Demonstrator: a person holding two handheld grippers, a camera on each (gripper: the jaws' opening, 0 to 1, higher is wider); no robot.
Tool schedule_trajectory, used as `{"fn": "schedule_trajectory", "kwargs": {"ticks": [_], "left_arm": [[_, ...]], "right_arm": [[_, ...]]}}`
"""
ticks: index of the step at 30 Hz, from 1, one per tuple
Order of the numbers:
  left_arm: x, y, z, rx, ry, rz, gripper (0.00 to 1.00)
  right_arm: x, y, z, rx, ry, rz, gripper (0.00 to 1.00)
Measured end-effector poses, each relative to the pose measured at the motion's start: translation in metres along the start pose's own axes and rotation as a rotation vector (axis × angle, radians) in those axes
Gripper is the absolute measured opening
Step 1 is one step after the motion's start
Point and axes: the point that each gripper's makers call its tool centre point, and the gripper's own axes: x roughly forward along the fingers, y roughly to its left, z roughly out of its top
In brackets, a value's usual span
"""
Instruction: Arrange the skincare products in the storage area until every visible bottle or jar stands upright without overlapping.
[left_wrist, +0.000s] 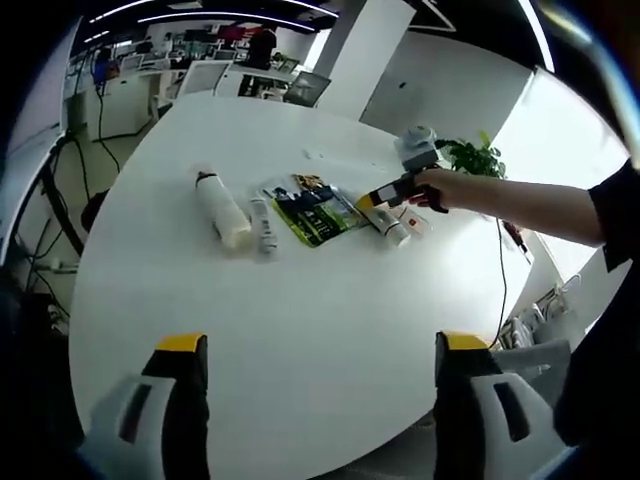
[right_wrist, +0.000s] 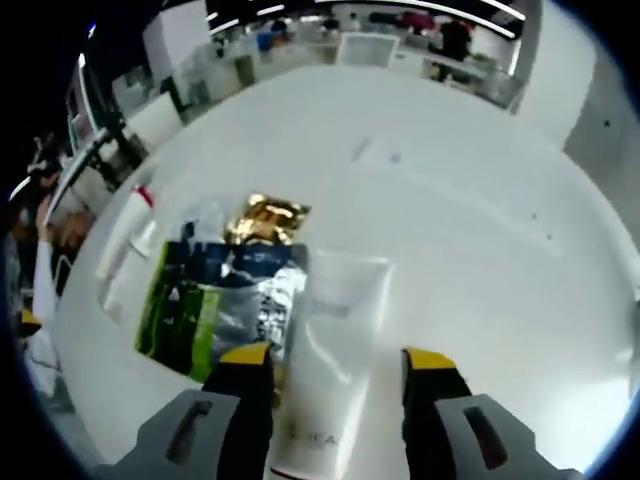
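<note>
In the left gripper view, the left claw (left_wrist: 318, 352) hangs wide open and empty over the bare near part of the round white counter (left_wrist: 300, 300). Farther off lies a row: a white plastic bottle (left_wrist: 222, 208) on its side, a slim white tube (left_wrist: 263, 224), and a dark green-and-blue foil sachet (left_wrist: 316, 212). The right claw (left_wrist: 385, 196), held by a person's hand (left_wrist: 440, 187), sits over a white squeeze tube (left_wrist: 393, 228).

In the right gripper view, the right claw (right_wrist: 338, 358) is open, its jaws either side of the flat-lying white squeeze tube (right_wrist: 335, 345), not pinching it. The foil sachet (right_wrist: 222, 300) lies alongside, with a gold packet (right_wrist: 264, 217) beyond.
</note>
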Motion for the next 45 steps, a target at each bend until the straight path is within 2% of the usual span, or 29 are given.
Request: {"fn": "schedule_trajectory", "kwargs": {"ticks": [5,7,9,15,24,29,31,38,40,45], "left_arm": [[-0.001,0.002,0.0,-0.001,0.0,0.005,0.88],[-0.001,0.004,-0.001,0.002,0.005,0.01,0.88],[-0.001,0.005,-0.002,0.004,0.009,0.014,0.88],[0.002,0.004,-0.002,0.011,0.014,0.014,0.87],[0.0,0.004,-0.001,0.028,0.017,0.021,0.87],[0.0,0.001,0.002,0.032,0.013,0.019,0.87],[0.0,-0.001,0.004,0.038,0.012,0.018,0.87],[-0.007,-0.002,0.008,0.052,0.004,0.02,0.88],[-0.009,-0.001,0.006,0.052,0.008,0.025,0.88],[-0.009,-0.002,0.004,0.057,0.016,0.025,0.88]], "right_arm": [[0.002,-0.001,0.002,-0.007,-0.002,-0.009,0.47],[0.002,-0.001,0.003,-0.014,-0.004,-0.01,0.42],[0.002,0.0,0.004,-0.036,0.004,-0.005,0.32],[0.001,-0.005,0.001,-0.008,0.001,-0.023,0.27],[-0.005,-0.011,0.005,0.004,-0.065,-0.037,0.24],[-0.019,-0.012,0.012,0.01,-0.135,-0.04,0.24],[-0.025,-0.01,0.015,0.0,-0.173,-0.026,0.24],[-0.049,-0.012,0.026,0.01,-0.313,-0.045,0.23],[-0.057,-0.011,0.03,-0.02,-0.359,-0.049,0.24],[-0.071,-0.012,0.031,-0.009,-0.405,-0.062,0.23]]}}
